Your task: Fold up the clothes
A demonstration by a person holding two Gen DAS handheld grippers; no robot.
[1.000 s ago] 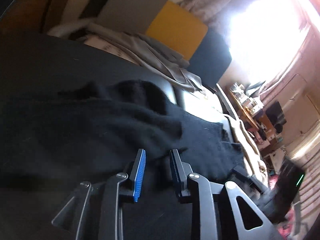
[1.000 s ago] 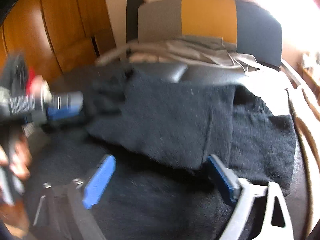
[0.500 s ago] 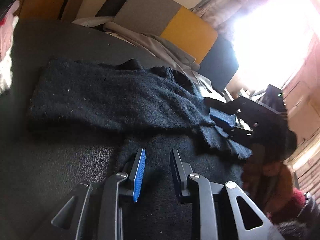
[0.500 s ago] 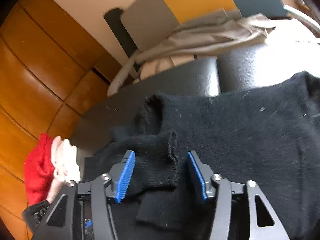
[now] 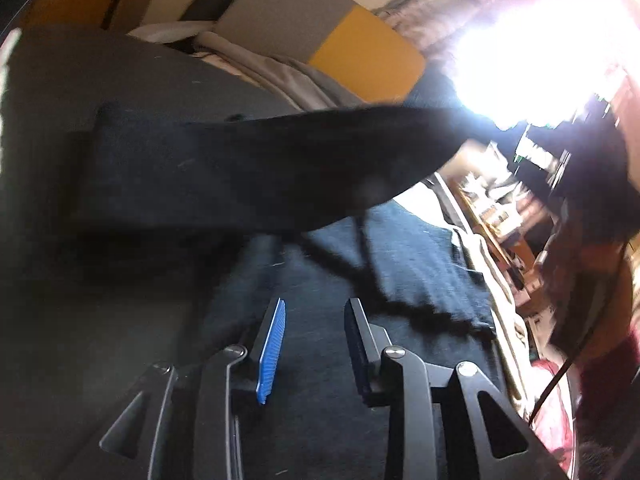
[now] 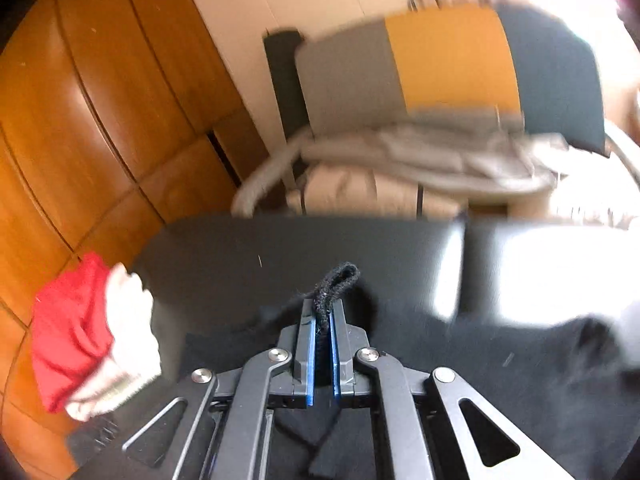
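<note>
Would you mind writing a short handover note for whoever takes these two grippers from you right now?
Right gripper: shut on a fold of the black sweater's edge, which pokes out past the tips.
Left gripper: jaws opening, nothing pinched between them; it hangs just above the black sweater.
Things: the sweater lies on the dark table; one part is lifted into the air across the left wrist view. Grey clothes are piled on the chair behind.
Done: edge gripped and raised.
Left: carry the lifted part over, lay it flat, finish the fold.
</note>
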